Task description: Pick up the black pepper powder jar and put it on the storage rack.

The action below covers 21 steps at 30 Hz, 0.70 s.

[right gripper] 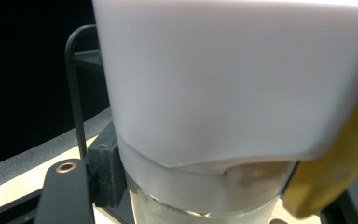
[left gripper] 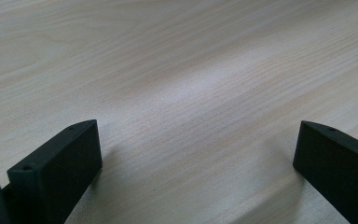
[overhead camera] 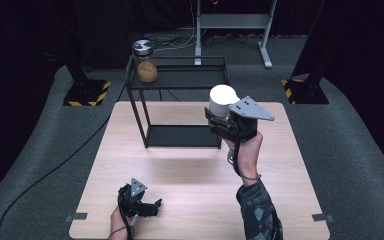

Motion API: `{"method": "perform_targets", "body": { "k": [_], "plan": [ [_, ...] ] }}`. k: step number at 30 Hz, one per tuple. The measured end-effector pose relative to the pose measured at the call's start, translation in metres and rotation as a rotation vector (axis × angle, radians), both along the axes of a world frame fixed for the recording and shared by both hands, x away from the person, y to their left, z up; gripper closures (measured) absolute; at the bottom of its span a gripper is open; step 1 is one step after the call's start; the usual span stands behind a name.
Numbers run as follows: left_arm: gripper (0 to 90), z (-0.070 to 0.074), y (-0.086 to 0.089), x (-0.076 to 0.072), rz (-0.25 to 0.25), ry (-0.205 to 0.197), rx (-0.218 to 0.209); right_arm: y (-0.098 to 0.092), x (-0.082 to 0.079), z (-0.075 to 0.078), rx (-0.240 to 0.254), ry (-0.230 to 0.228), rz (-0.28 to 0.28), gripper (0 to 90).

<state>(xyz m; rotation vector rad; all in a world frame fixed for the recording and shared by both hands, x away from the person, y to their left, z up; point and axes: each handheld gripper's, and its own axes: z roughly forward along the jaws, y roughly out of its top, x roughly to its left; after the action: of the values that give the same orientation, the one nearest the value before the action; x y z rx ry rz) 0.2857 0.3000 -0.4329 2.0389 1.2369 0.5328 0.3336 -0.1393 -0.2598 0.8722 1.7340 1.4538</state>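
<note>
- The wooden bench [overhead camera: 190, 200] carries a black two-tier shelf [overhead camera: 180, 82] at its far side; a lidded jar of brown contents [overhead camera: 145, 62] stands on the shelf's top left corner.
- The right tool [overhead camera: 219, 120] is clamped on a white-capped glass jar [overhead camera: 222, 100], held in the air just beside the shelf's right end.
- The likely risk: the grip sits low under a tall white cap, so a tilt could let the smooth glass slip, or the jar could clip the shelf's frame.
- The left tool [overhead camera: 152, 206] rests wide and empty on the bench, too far off to steady anything.
</note>
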Motion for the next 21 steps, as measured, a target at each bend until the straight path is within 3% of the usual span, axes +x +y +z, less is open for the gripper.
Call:
{"method": "perform_targets", "body": {
  "k": [12,21],
  "plan": [
    [0.4,0.0,0.001,0.0,-0.001,0.0,-0.004,0.01,0.016,0.017,-0.014,-0.003,-0.001,30.0],
    [0.4,0.0,0.0,0.0,-0.002,0.0,-0.002,0.011,0.026,0.032,0.004,-0.004,0.004,30.0]
  ]
}}
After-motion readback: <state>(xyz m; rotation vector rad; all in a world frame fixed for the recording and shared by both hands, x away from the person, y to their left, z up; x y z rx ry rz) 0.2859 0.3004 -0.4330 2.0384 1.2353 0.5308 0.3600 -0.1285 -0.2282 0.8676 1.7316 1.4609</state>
